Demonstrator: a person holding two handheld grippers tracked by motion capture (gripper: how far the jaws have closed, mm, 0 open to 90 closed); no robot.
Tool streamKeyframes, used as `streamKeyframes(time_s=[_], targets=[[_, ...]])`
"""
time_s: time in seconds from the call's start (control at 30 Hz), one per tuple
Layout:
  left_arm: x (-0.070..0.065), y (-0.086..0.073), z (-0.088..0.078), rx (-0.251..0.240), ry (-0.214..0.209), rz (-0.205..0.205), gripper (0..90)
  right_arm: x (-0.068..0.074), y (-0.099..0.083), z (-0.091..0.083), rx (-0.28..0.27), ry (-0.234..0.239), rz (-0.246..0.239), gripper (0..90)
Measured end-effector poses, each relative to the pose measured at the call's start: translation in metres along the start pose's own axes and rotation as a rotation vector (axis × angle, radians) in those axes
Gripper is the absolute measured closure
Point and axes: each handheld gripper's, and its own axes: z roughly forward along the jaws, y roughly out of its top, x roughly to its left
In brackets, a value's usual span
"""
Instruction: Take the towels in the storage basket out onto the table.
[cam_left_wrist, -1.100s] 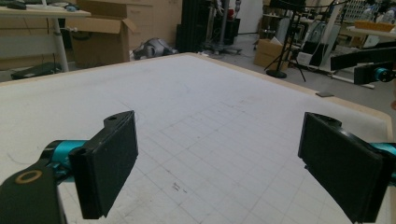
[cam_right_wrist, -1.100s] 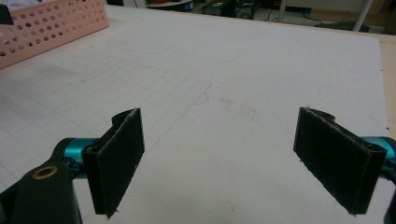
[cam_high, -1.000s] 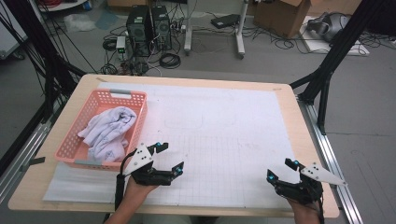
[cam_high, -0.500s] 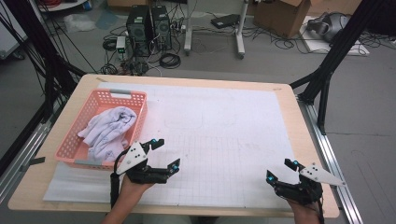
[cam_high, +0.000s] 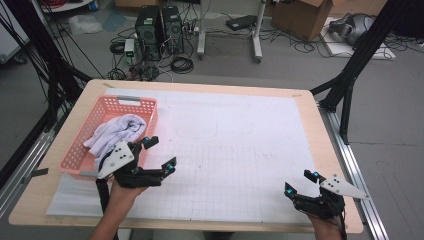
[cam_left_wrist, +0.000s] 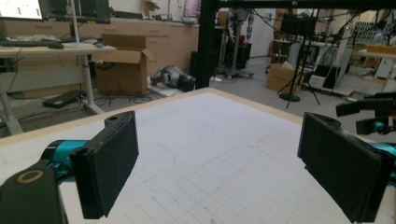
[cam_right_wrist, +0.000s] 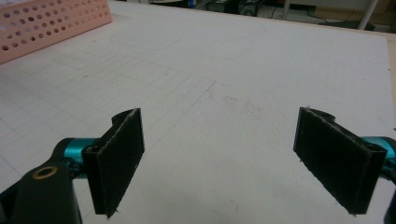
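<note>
Since the earlier frames, the left gripper (cam_high: 159, 152) has shifted toward the left of the frame and now sits against the lower right corner of the pink basket (cam_high: 89, 162), while the right gripper (cam_high: 300, 182) has held its place at the lower right of the desk (cam_high: 310, 107). A white cloth (cam_high: 111, 134) lies bunched in the basket, its long axis running from lower left to upper right, up and to the left of the left fingers (cam_left_wrist: 109, 161), which stand spread and empty. Those fingers point rightward over the gridded paper (cam_high: 240, 150), away from the cloth, so a turn seems needed first. Right fingers (cam_right_wrist: 119, 156) are likewise released, holding nothing, well apart from the basket. Basket walls bound the approach; open room lies right of it.
</note>
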Motion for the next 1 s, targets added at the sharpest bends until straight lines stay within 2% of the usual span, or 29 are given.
streamKeyframes(time_s=[0.33, 0.37, 0.53, 0.87, 1.0], targets=[[0.018, 0.028, -0.013, -0.036, 0.014, 0.008, 12.2, 0.000, 0.000, 0.002, 0.002, -0.002, 0.015, 15.1], [0.021, 0.030, -0.014, -0.029, 0.018, 0.018, 12.2, 0.000, 0.000, 0.002, 0.002, -0.002, 0.014, 15.1], [0.040, 0.041, -0.019, -0.027, 0.055, 0.009, 12.2, 0.001, 0.000, 0.002, 0.001, -0.004, 0.011, 15.1], [0.091, 0.052, -0.029, 0.071, 0.171, 0.022, 12.2, -0.001, 0.000, 0.003, 0.002, -0.004, 0.015, 15.1], [0.111, 0.047, -0.030, 0.125, 0.218, -0.001, 12.2, 0.000, 0.000, 0.005, 0.008, -0.001, 0.012, 15.1]])
